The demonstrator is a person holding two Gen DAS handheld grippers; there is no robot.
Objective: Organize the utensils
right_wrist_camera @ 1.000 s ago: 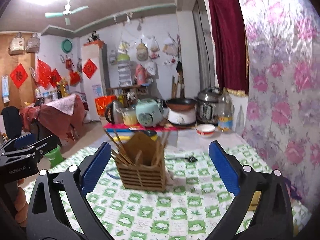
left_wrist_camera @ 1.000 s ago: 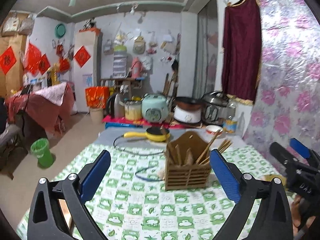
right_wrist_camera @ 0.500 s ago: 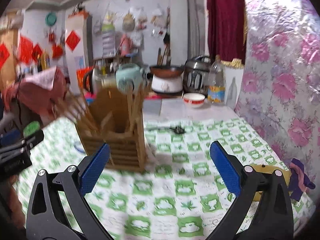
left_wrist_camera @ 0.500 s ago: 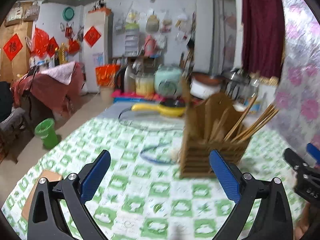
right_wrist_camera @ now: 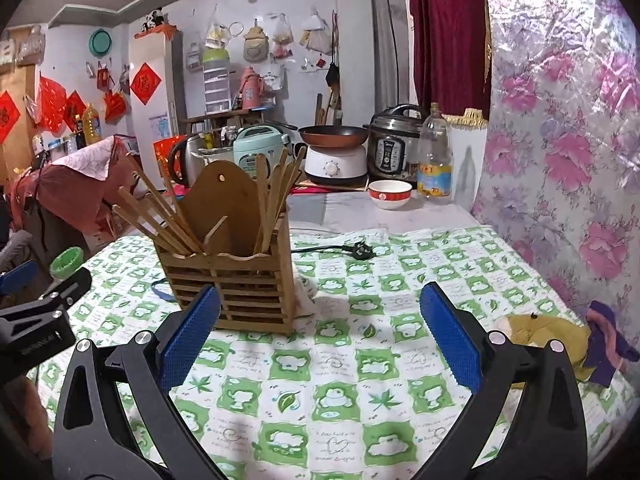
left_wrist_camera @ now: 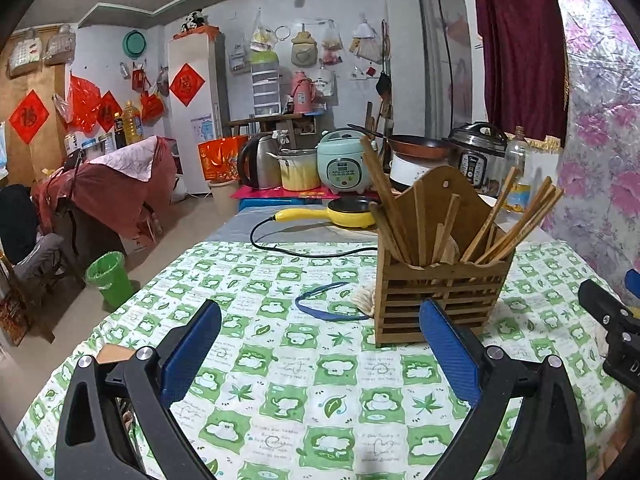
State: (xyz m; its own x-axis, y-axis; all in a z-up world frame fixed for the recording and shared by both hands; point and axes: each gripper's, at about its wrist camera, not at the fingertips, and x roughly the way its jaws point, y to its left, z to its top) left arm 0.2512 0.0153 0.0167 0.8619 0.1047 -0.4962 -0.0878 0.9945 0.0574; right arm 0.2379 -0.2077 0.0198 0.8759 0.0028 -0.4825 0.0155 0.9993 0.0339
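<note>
A slatted wooden utensil holder stands on the green-checked tablecloth, with several wooden chopsticks leaning out of it. It also shows in the right wrist view, with chopsticks fanning left. My left gripper is open and empty, just in front of and left of the holder. My right gripper is open and empty, in front of and right of the holder. Each gripper shows at the edge of the other's view.
A blue band and a pale cloth lie left of the holder. A yellow electric pan with a black cord, its plug, a bowl, an oil bottle and cookers stand behind. A yellow and purple cloth lies at the right.
Both grippers have moved closer to the holder and lower over the table, so the holder looks larger. Both stayed open and empty.
</note>
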